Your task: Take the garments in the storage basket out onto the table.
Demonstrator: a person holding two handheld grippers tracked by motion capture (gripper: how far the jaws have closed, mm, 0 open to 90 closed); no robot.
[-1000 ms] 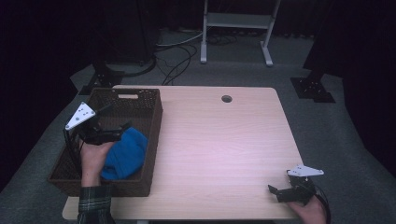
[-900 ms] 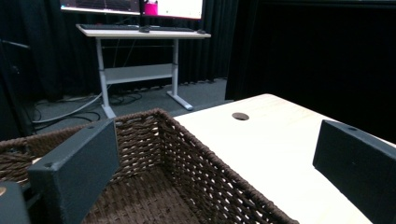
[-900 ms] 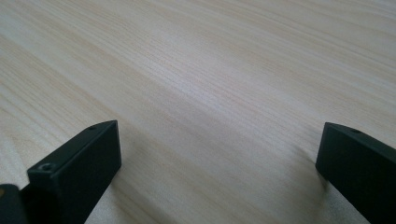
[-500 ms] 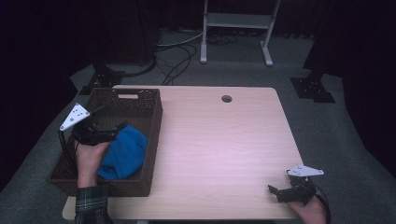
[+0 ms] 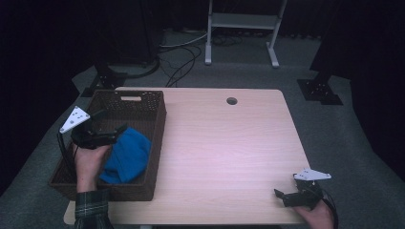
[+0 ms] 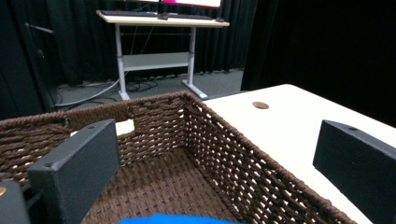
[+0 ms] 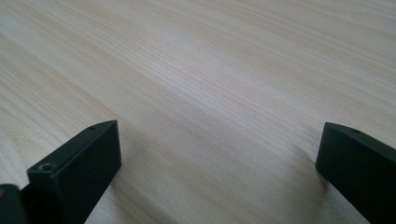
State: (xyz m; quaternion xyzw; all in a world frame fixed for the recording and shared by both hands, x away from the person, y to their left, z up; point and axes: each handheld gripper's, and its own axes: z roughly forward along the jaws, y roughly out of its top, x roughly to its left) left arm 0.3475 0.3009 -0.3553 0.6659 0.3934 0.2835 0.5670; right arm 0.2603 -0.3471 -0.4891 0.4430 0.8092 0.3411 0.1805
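Observation:
A brown wicker basket stands at the table's left edge, with a blue cloth lying inside it. My left gripper hovers over the basket, just left of the cloth, open and holding nothing. In the left gripper view the basket's woven wall runs between the spread jaws and a sliver of the blue cloth shows at the bottom. My right gripper rests low at the table's near right corner, open. The right gripper view has bare wood between its wide jaws.
The light wooden table has a round cable hole near its far edge. Beyond the table stand a white metal desk frame, cables on the grey floor and dark stands.
My left gripper has drawn back toward the left and the near side, away from the blue cloth, which stays in the basket. The right gripper has not moved.

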